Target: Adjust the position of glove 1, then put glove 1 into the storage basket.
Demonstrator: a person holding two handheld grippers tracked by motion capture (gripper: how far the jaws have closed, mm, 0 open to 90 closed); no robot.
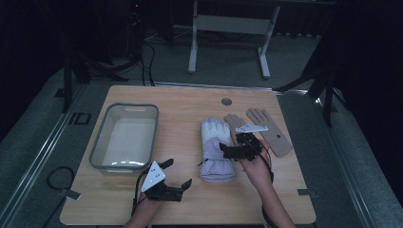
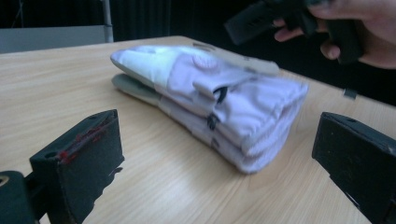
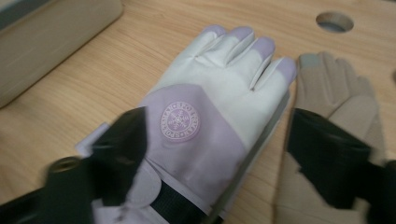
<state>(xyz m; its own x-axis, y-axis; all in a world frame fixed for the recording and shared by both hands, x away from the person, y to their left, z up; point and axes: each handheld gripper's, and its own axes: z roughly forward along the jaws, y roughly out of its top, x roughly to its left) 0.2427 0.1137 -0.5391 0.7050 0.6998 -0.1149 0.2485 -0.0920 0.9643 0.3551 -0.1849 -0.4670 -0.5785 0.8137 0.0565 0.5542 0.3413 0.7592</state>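
A pair of white and lilac padded gloves [image 1: 216,147] lies stacked at the table's middle, fingers pointing away from me. In the left gripper view the stack [image 2: 219,98] lies cuff-end toward me. My left gripper [image 1: 178,173] rests low near the front edge, left of the cuffs, open [image 2: 217,140] and empty. My right gripper [image 1: 235,145] hovers over the stack's right edge, open [image 3: 224,140]. Its jaws stand either side of the top glove's lilac back [image 3: 210,93] without pressing on it. The right hand and its gripper [image 2: 289,18] appear above the stack.
A grey plastic bin [image 1: 102,137] stands on the left half of the table, its wall [image 3: 51,32] visible in the right gripper view. Two thin tan gloves [image 1: 273,130] lie flat right of the stack [image 3: 336,88]. A cable hole [image 1: 226,101] sits near the far edge.
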